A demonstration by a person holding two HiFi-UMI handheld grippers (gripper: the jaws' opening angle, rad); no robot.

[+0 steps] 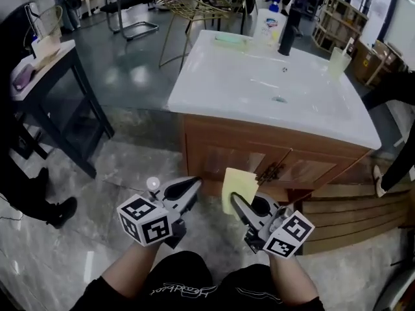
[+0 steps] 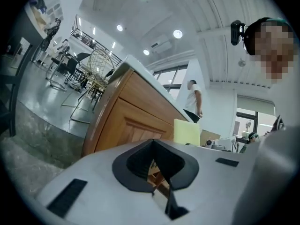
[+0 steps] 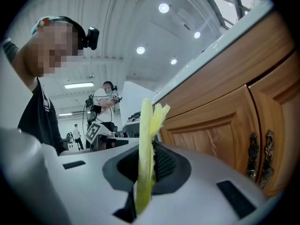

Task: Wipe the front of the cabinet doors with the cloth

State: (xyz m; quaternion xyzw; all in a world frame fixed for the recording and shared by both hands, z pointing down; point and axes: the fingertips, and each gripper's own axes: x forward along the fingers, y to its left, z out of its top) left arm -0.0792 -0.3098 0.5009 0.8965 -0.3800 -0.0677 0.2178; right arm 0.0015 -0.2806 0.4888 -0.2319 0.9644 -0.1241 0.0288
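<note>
A wooden vanity cabinet stands in front of me, its left door (image 1: 224, 162) and right door (image 1: 319, 172) closed, with metal handles (image 1: 272, 172) where they meet. My right gripper (image 1: 236, 201) is shut on a folded yellow cloth (image 1: 239, 186), which stands upright a little short of the left door. In the right gripper view the cloth (image 3: 146, 149) rises edge-on out of the gripper (image 3: 144, 175), with the door panel (image 3: 218, 134) and handles (image 3: 260, 154) to its right. My left gripper (image 1: 192, 186) is shut and holds nothing, low beside the cabinet's left corner (image 2: 124, 121). The cloth (image 2: 186, 131) also shows in the left gripper view.
A white sink top (image 1: 214, 89) carries a faucet (image 1: 289, 26), a soap bottle (image 1: 270, 19) and a cup (image 1: 337, 62). A black table (image 1: 61, 70) stands at left, with a person's shoes (image 1: 59, 211) below it. Wooden slats (image 1: 353, 214) lie at right, by a person's leg (image 1: 397, 167).
</note>
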